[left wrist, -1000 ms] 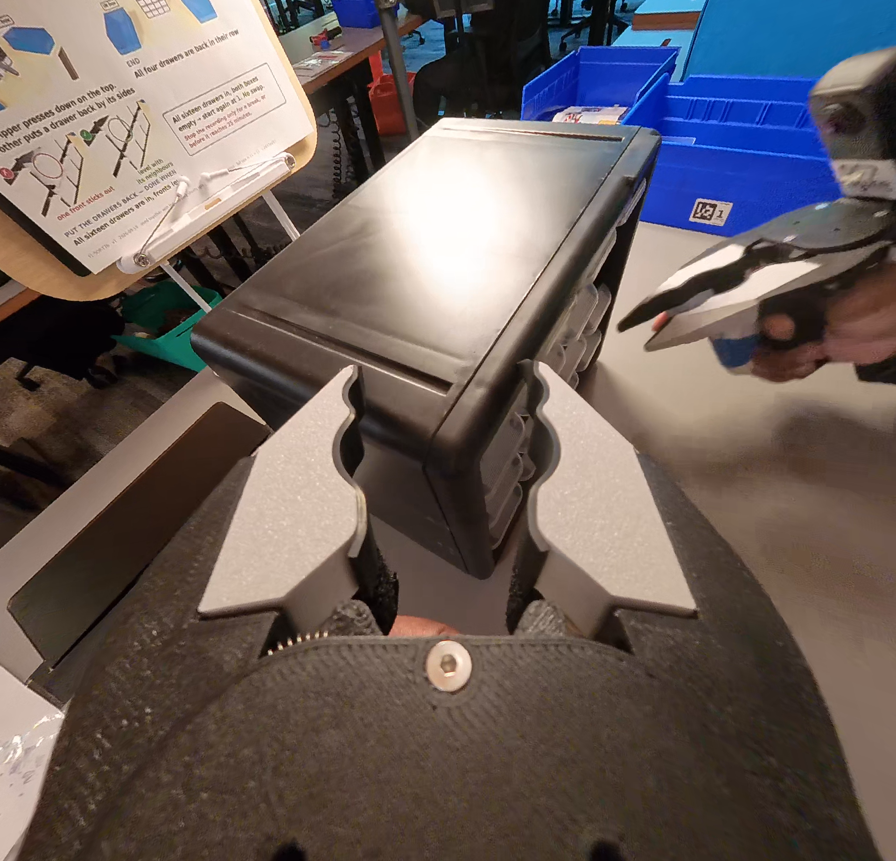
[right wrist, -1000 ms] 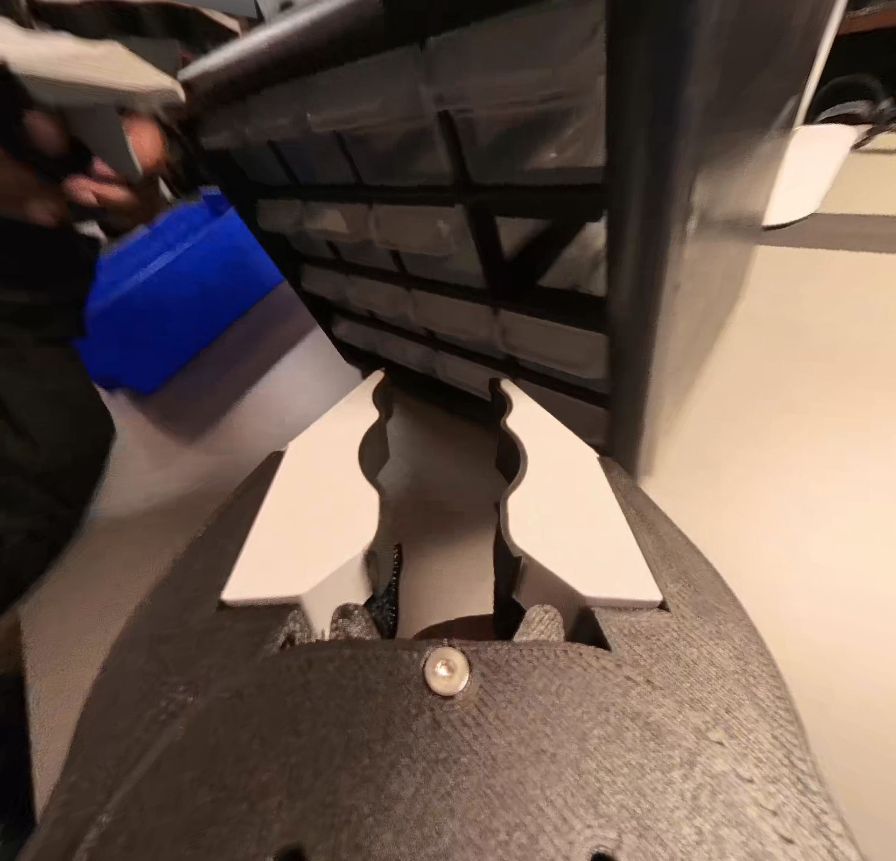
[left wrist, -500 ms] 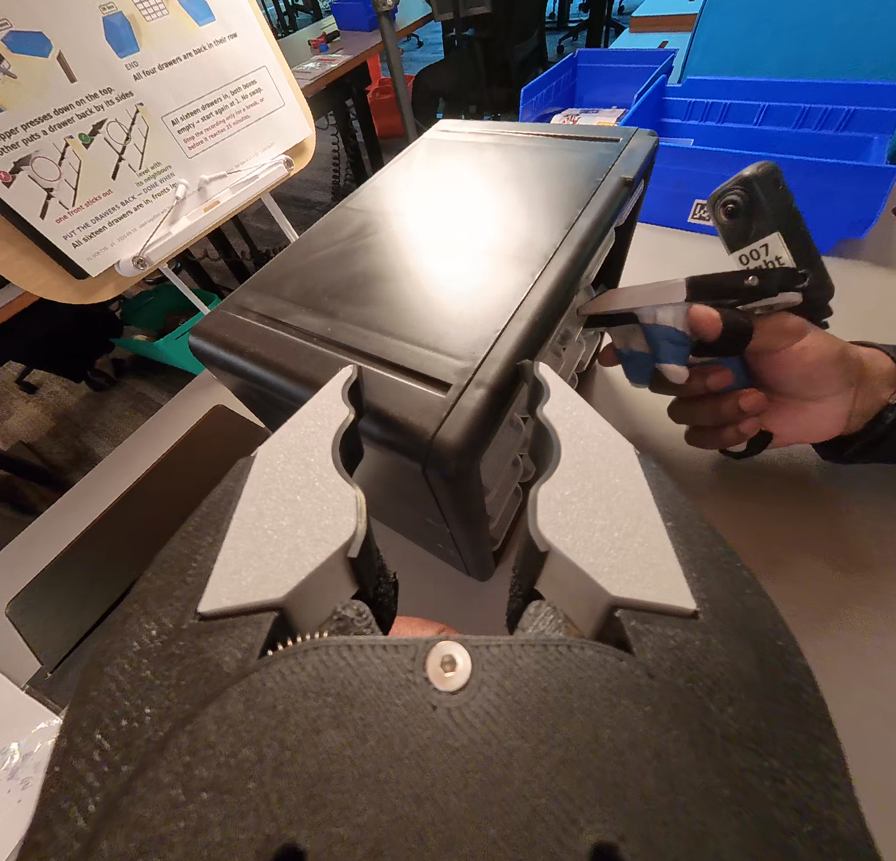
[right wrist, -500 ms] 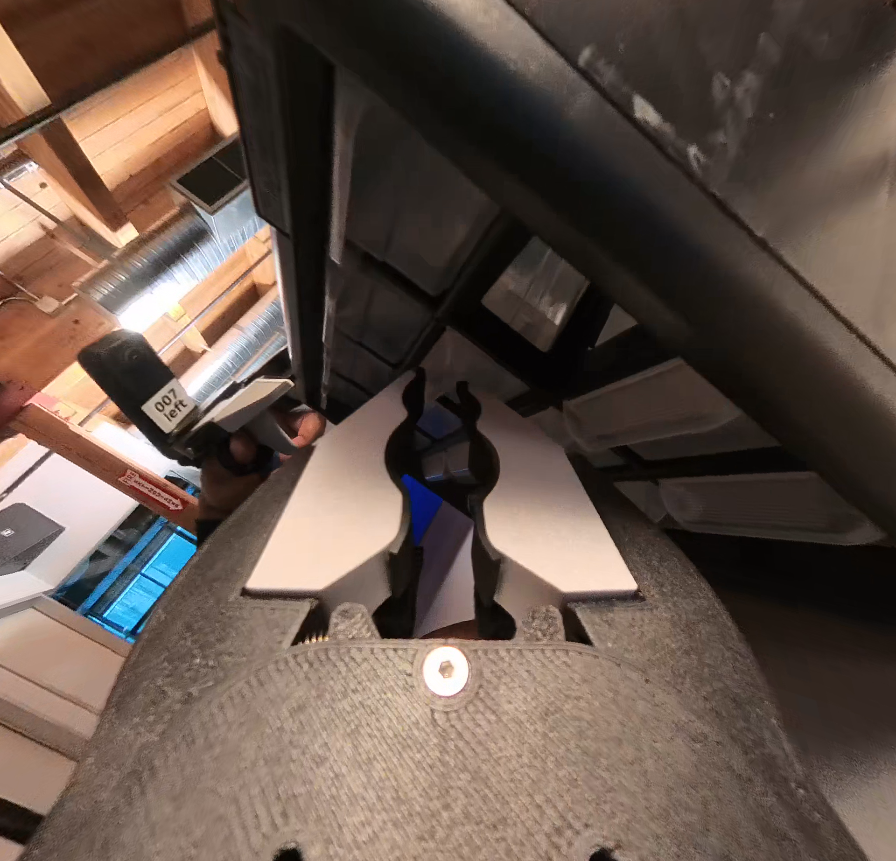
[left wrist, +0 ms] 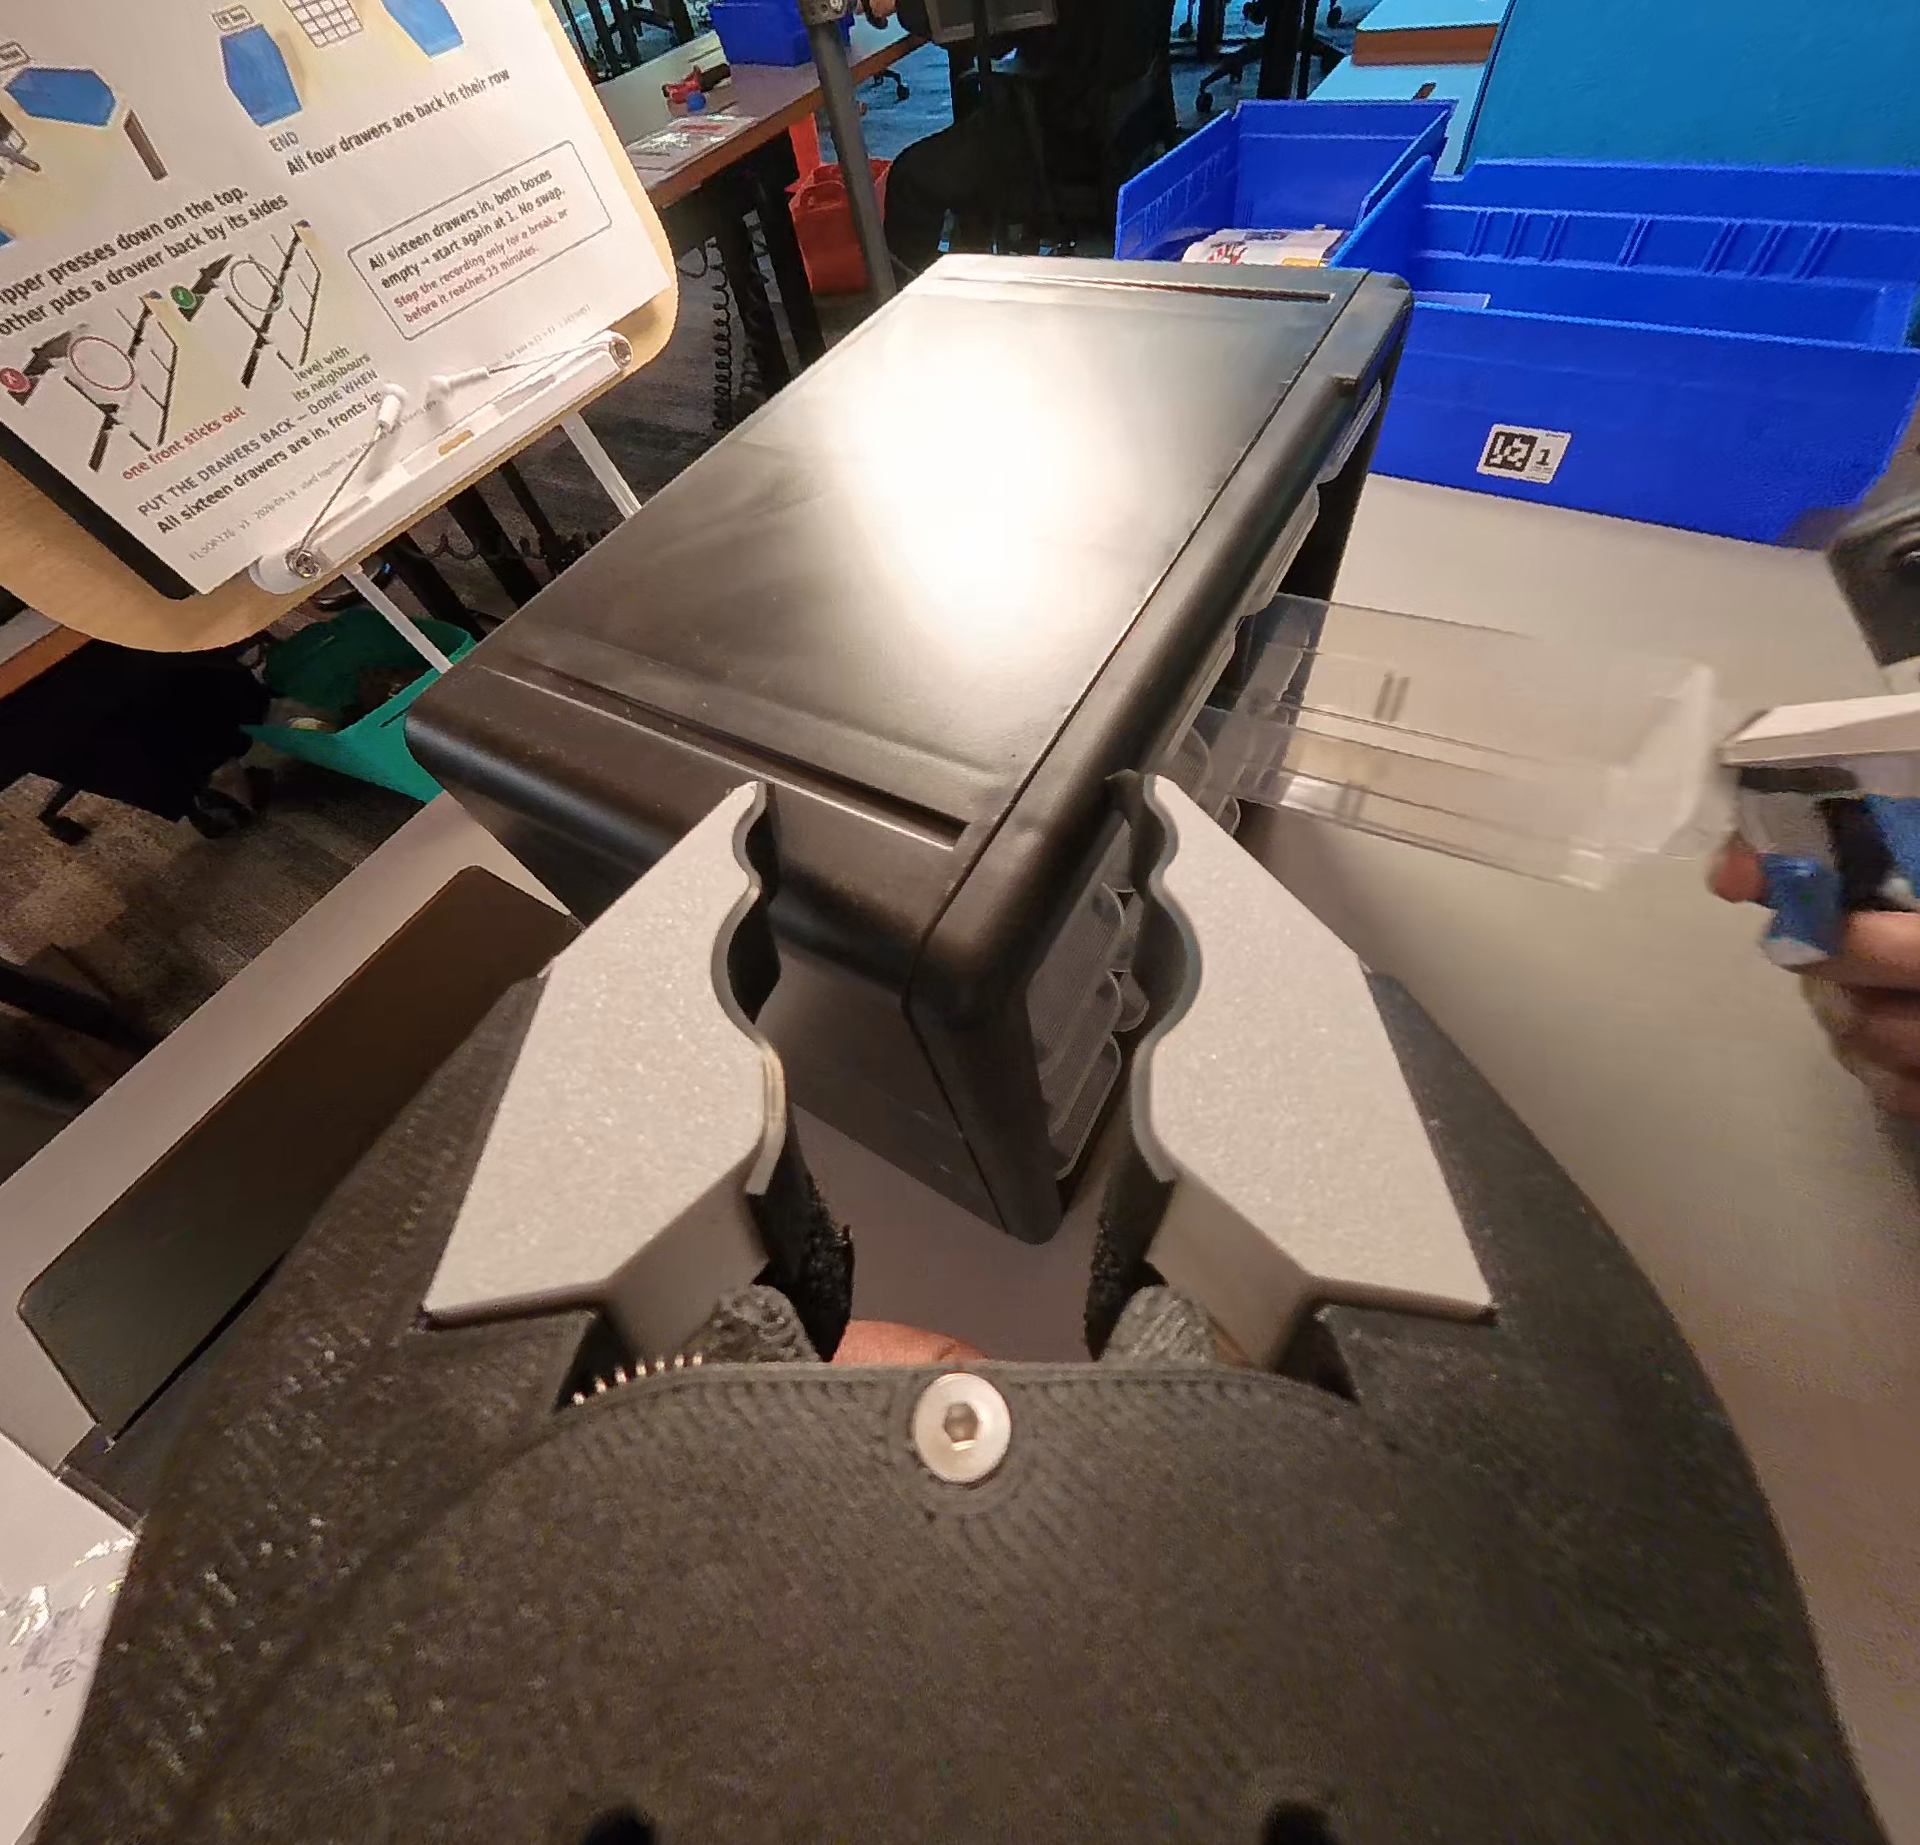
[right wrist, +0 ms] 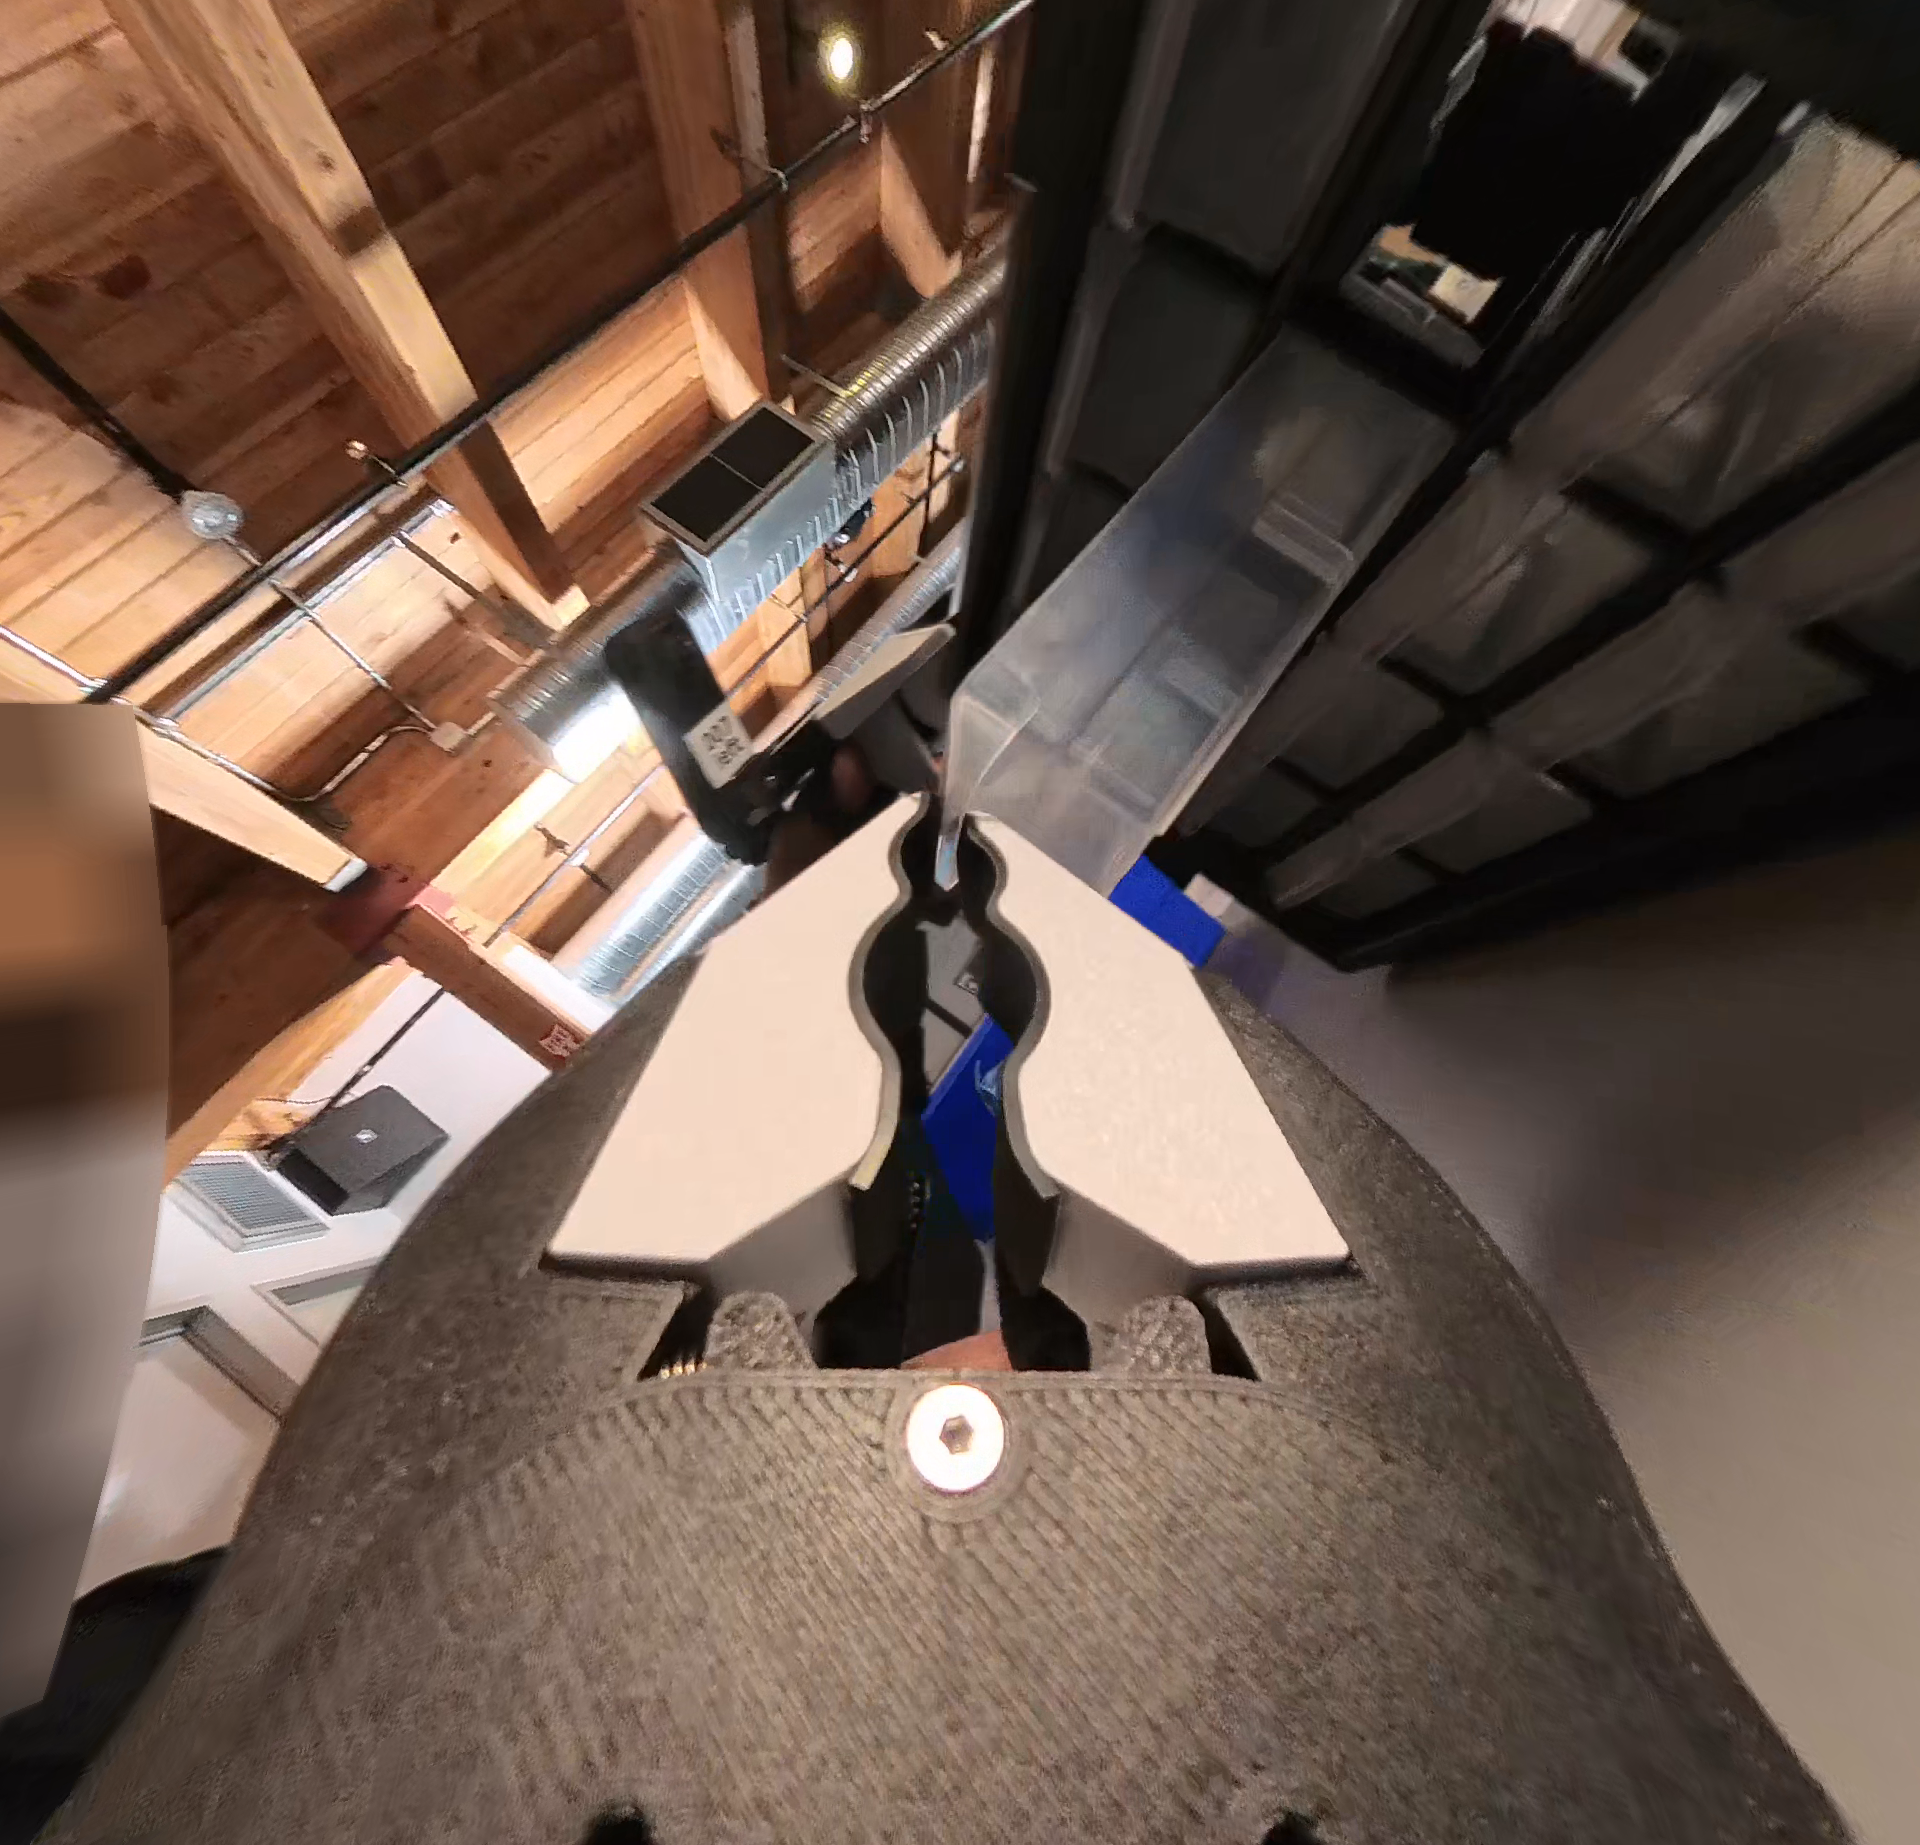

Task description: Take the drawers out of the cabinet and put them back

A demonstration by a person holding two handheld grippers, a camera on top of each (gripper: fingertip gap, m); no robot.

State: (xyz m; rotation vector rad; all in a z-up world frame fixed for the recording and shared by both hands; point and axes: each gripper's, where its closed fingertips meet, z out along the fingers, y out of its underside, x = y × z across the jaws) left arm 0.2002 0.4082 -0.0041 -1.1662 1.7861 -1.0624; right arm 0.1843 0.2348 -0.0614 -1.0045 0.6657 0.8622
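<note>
A black drawer cabinet (left wrist: 935,548) stands on the grey table (left wrist: 1558,1120), with several clear drawers in its front (right wrist: 1662,569). My left gripper (left wrist: 951,808) is open, and its fingers straddle the cabinet's near top corner. My right gripper (right wrist: 943,839) is shut on the front tab of a clear plastic drawer (right wrist: 1143,652). That drawer (left wrist: 1455,725) sticks far out of an upper row, with its back end at the slot. The left wrist view shows the right gripper (left wrist: 1756,756) at the drawer's front, in a person's hand.
Blue plastic bins (left wrist: 1662,320) stand behind the cabinet on the right. An instruction board (left wrist: 291,237) on an easel stands at the back left, with a green bin (left wrist: 353,694) below it. A brown panel (left wrist: 260,1120) lies at the table's left edge.
My right gripper swung in to the cabinet front, closed on a drawer's tab and has pulled the drawer out to the right. My left gripper has stayed open at the corner.
</note>
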